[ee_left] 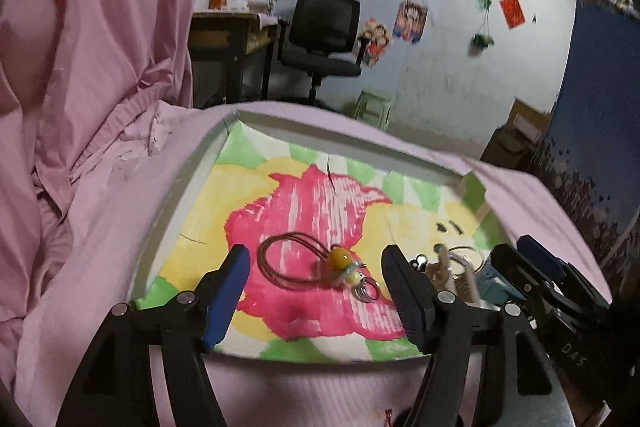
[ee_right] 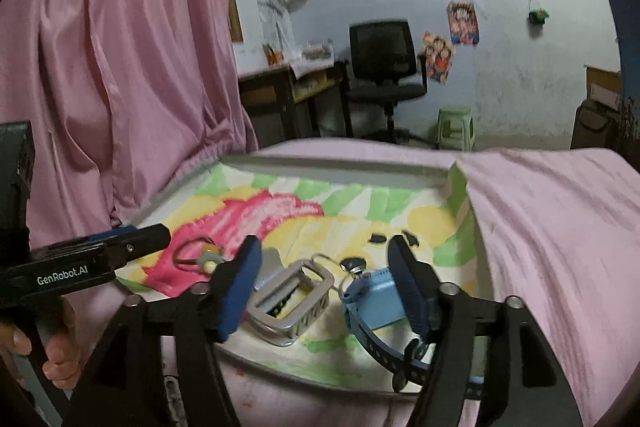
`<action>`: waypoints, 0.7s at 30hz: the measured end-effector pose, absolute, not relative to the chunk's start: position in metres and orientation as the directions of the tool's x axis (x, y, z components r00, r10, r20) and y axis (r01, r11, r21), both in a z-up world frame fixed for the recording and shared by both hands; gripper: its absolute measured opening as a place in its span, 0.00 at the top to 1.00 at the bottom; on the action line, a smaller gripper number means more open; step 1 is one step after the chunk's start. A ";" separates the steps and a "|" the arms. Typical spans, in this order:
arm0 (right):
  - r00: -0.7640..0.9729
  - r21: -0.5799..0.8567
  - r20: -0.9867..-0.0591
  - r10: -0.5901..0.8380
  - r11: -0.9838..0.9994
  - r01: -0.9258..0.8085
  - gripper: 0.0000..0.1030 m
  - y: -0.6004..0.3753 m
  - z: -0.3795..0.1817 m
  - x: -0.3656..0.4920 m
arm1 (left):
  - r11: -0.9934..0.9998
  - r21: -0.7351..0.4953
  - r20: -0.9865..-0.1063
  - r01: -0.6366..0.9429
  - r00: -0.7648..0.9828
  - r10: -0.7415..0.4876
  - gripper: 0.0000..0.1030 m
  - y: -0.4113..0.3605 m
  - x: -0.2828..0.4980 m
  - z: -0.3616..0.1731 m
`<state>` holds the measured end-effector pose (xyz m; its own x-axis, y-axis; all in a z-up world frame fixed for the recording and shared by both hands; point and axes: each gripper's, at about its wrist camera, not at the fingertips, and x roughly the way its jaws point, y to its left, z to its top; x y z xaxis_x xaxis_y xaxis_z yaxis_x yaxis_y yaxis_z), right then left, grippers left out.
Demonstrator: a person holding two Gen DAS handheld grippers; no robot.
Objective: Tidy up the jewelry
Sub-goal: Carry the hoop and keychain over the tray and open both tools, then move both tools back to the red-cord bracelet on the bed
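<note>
Both the left gripper (ee_left: 314,269) and right gripper (ee_right: 326,265) hover spread wide and empty over the shallow flower-painted tray (ee_left: 182,187), where the brown cord necklace with yellow beads (ee_left: 304,265), silver metal buckle (ee_right: 292,301) and blue watch (ee_right: 374,301) lie loose, so sorting seems barely begun.

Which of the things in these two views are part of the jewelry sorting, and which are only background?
Job:
cord necklace
rings
blue watch
silver buckle
tray
left gripper
right gripper

Background:
office chair
desk
green stool
posters
pink curtain
</note>
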<state>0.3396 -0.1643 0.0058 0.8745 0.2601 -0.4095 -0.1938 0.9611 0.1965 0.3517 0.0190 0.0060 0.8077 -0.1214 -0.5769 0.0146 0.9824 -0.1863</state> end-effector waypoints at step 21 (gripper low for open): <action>0.945 0.158 -0.185 0.271 0.957 -0.244 0.04 -0.179 0.050 0.235 | 0.985 -0.159 -0.321 0.064 0.940 -0.113 0.02 0.021 0.235 0.036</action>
<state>0.2348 -0.1790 0.0502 0.9446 0.2710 -0.1850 -0.2437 0.9569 0.1577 0.2347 0.0211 0.0363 0.9404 -0.1126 -0.3210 0.0638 0.9852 -0.1590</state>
